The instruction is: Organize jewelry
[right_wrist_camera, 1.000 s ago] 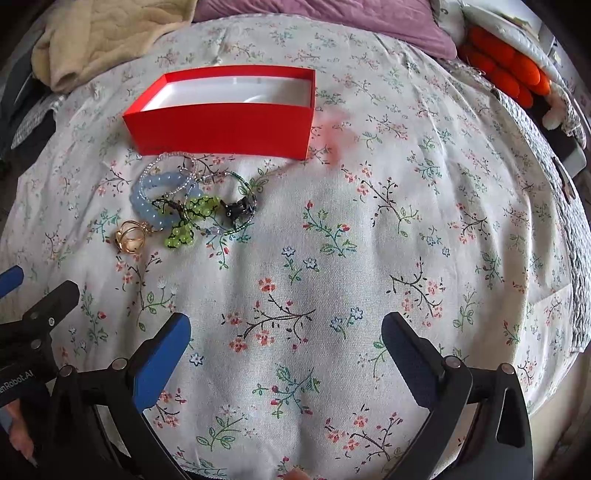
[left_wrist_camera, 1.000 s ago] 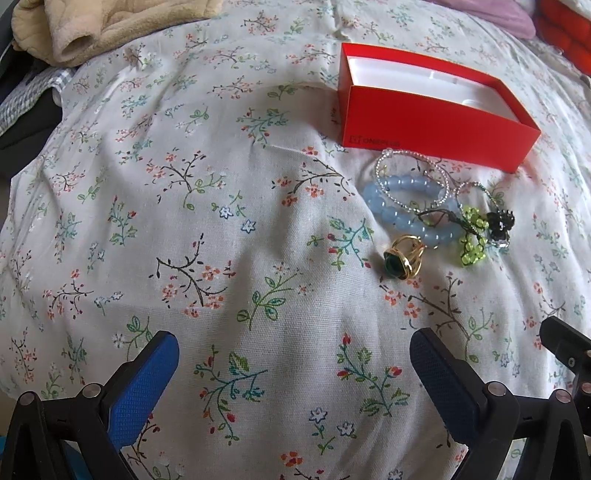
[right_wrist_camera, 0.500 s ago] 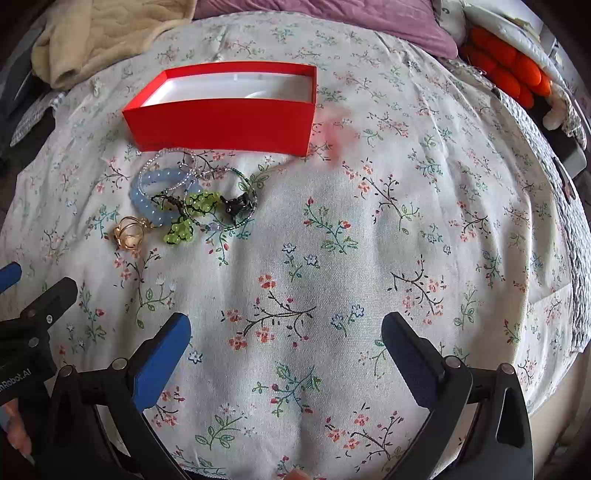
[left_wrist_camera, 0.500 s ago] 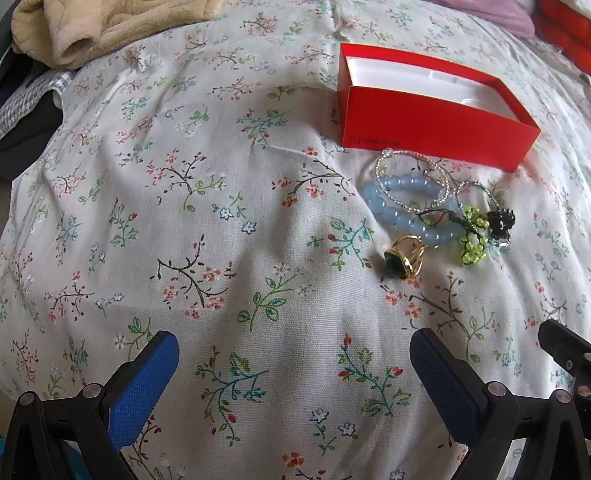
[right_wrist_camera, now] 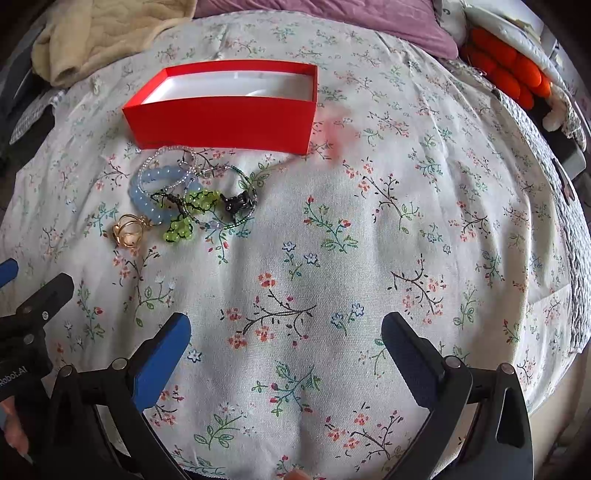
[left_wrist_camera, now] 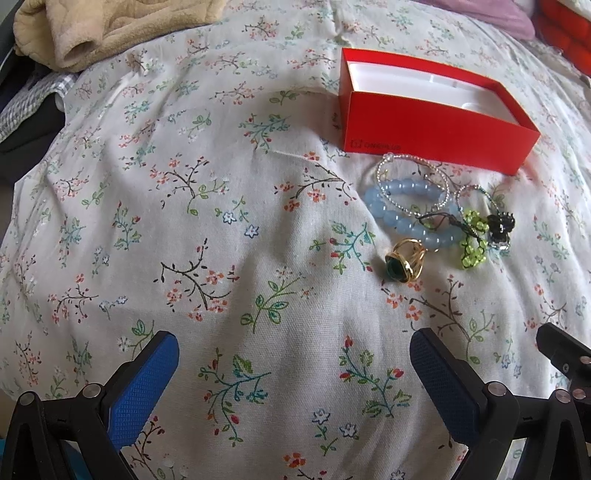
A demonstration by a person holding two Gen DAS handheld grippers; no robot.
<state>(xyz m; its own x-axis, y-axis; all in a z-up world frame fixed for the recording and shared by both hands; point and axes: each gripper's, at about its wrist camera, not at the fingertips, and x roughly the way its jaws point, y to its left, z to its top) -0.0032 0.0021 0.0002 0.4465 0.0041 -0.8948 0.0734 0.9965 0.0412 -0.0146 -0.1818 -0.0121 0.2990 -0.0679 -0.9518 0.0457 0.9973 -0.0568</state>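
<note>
On a bed covered with a white sheet printed with small flowers (right_wrist_camera: 369, 258) stands an open rectangular red cardboard box with a white inside (right_wrist_camera: 221, 122), at the far side of the scene. Just in front of the box, on its near side, lies a small heap of jewelry. In the heap there is a bracelet of round pale blue beads (left_wrist_camera: 399, 214), and a thin bracelet of tiny clear and silver beads (left_wrist_camera: 413, 184) lies partly over it, with its far edge close to the box wall. To the right of these lies a chain of yellow-green glass beads (left_wrist_camera: 472, 236), and beside it a small black charm (left_wrist_camera: 500, 225) on a thin beaded string. A gold ring with a dark green stone (left_wrist_camera: 404, 260) lies at the near left edge of the heap, touching the blue bracelet. The left tongs (left_wrist_camera: 295, 365) hang over the sheet on the near side of the ring, with the blue pads spread wide and nothing between them. The right tongs (right_wrist_camera: 286, 350) are also spread wide and empty, over bare sheet to the near right of the heap. At the far left corner lies a crumpled beige fleece cloth (right_wrist_camera: 103, 33), and at the far right a purple pillow (right_wrist_camera: 332, 18).
</note>
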